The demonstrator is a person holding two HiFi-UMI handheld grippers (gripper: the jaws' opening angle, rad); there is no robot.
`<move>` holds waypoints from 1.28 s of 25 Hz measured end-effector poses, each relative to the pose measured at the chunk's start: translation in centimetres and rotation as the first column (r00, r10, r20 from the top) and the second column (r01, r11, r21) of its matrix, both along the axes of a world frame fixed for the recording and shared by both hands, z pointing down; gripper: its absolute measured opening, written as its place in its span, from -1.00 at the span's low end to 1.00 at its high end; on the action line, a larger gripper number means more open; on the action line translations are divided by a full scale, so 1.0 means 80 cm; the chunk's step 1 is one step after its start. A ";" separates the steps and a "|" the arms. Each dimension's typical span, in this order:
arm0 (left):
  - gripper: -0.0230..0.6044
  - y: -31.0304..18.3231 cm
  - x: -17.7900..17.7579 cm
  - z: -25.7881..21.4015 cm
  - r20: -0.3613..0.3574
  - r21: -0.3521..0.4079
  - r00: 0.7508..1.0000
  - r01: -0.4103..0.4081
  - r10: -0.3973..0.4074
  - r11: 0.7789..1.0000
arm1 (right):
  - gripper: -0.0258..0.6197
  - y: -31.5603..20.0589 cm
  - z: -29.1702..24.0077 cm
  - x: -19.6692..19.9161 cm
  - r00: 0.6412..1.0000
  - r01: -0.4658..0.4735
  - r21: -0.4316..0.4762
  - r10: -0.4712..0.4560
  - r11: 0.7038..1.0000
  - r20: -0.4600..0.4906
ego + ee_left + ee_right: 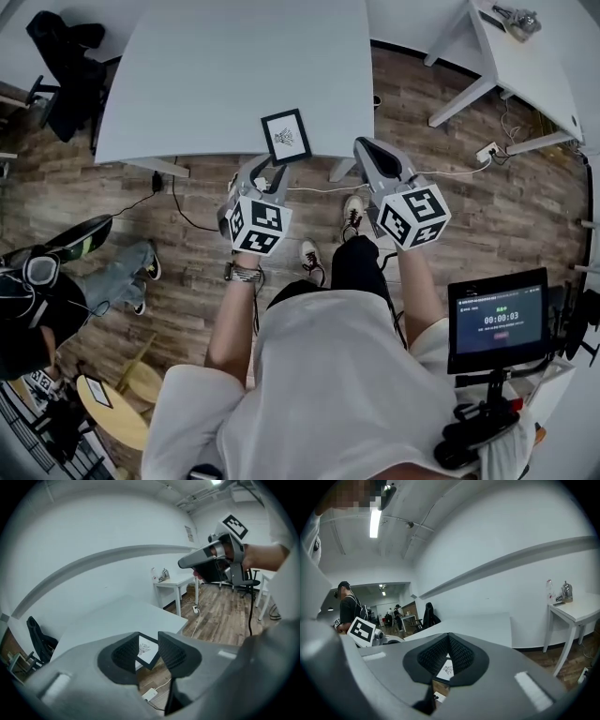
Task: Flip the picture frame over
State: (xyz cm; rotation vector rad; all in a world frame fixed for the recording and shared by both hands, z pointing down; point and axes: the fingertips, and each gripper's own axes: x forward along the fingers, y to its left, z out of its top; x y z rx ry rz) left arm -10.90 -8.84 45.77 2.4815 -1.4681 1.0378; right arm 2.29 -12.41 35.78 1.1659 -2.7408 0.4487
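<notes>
From the head view, the picture frame (pixel 286 137) lies flat and face up at the near edge of the grey table (pixel 234 66). It has a black border and a small drawing on white. Its near corner seems to poke just past the edge. The person stands in front of it with both tools raised short of the table: the left gripper (pixel 259 172) is just near of the frame, and the right gripper (pixel 368 148) is off to its right. Neither touches it. A screen with a timer (pixel 498 321) stands at the near right.

In the left gripper view, the jaws stand apart with nothing clamped. The frame shows through the gap, further off on the table. The right gripper hangs in the air at the upper right.

In the right gripper view, the jaw tips meet, closed on nothing. The frame shows only through the wedge below the tips, beyond them.

I'd judge the frame to be light and stiff, so it should turn over as one rigid piece. The front may be glazed, and if so it is slick and breakable. The border is thin and sits close to the tabletop. The overhanging near corner looks like the best place to pinch it, on the rim and not the face. The other tool could steady the far side so the frame doesn't skate or slap down.
</notes>
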 end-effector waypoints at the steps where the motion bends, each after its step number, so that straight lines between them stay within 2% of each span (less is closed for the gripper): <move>1: -0.55 0.000 0.001 0.008 0.003 -0.014 1.000 -0.003 0.003 1.000 | -0.92 0.000 0.005 0.000 1.000 0.000 -0.008 0.000 1.000 -0.001; 5: -0.49 -0.026 -0.007 0.050 0.043 -0.061 0.999 -0.008 0.010 0.998 | -0.92 -0.023 0.036 -0.009 1.000 0.012 -0.047 -0.013 0.999 -0.008; 10: -0.42 -0.028 -0.002 0.090 0.138 -0.088 0.990 -0.027 0.039 0.996 | -0.92 -0.015 0.064 -0.004 1.000 0.028 -0.077 -0.029 0.997 -0.008; 14: -0.36 -0.020 0.001 0.119 0.163 -0.160 0.984 -0.042 0.069 0.986 | -0.92 -0.010 0.082 -0.002 0.999 0.032 -0.094 -0.034 0.995 -0.025; 18: -0.36 -0.048 0.000 0.172 0.209 -0.214 0.972 -0.061 0.107 0.975 | -0.92 -0.043 0.136 0.001 0.999 0.006 -0.153 -0.014 0.988 -0.047; 22: -0.36 -0.046 0.002 0.196 0.288 -0.232 0.945 -0.087 0.154 0.969 | -0.92 -0.036 0.155 0.001 0.998 0.011 -0.196 -0.022 0.981 -0.054; 27: -0.36 -0.042 0.000 0.217 0.305 -0.243 0.939 -0.085 0.160 0.966 | -0.92 -0.024 0.170 -0.006 0.997 0.027 -0.227 -0.041 0.974 -0.058; 29: -0.36 -0.039 -0.001 0.225 0.352 -0.249 0.919 -0.092 0.178 0.964 | -0.92 -0.020 0.173 -0.006 0.997 0.032 -0.236 -0.047 0.971 -0.058; 32: -0.36 -0.038 -0.008 0.236 0.442 -0.256 0.874 -0.093 0.202 0.962 | -0.92 -0.015 0.178 -0.005 0.997 0.036 -0.247 -0.052 0.968 -0.062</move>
